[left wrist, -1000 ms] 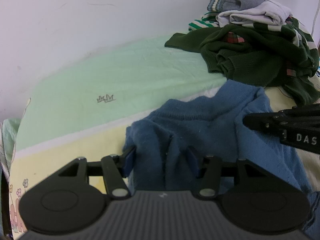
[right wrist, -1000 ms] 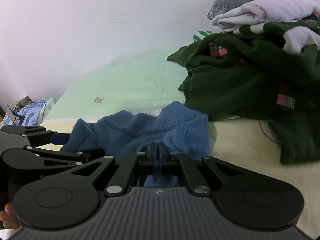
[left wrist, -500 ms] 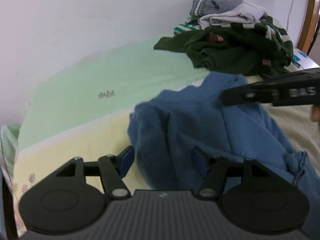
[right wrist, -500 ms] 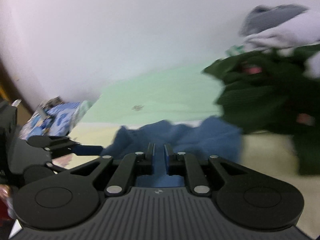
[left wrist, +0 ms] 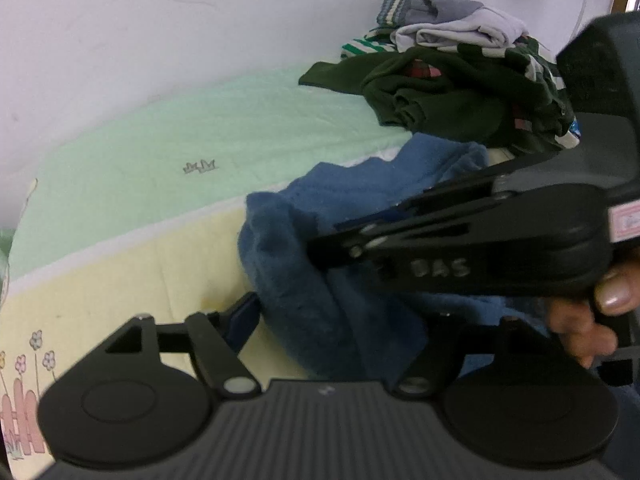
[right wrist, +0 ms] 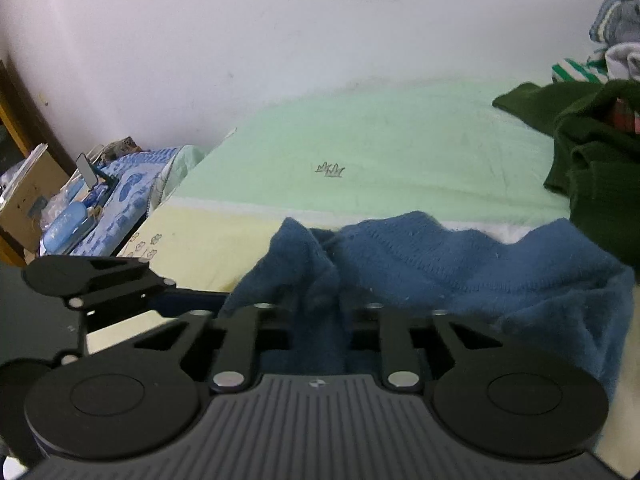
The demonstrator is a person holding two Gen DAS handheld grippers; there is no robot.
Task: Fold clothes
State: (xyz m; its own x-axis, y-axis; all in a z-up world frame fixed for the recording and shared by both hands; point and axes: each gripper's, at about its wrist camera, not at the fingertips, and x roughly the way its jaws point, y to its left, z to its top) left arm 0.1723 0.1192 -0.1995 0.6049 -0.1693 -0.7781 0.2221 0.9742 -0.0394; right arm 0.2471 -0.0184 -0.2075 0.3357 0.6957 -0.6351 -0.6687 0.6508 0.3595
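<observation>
Left tool [left wrist: 344, 320] opening around blue sweater [right wrist: 460, 264]; right tool [right wrist: 318, 320] pinches a ridge. Risk: ridge slips, fold collapses on bed [right wrist: 400, 152].

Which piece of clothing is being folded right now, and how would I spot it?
Find the bed sheet, pale green with a yellow band in front. On that band, nearest the cameras, lies the blue sweater, bunched up. It is the only blue, fuzzy knit; the dark green sweater sits in the heap behind it.
</observation>
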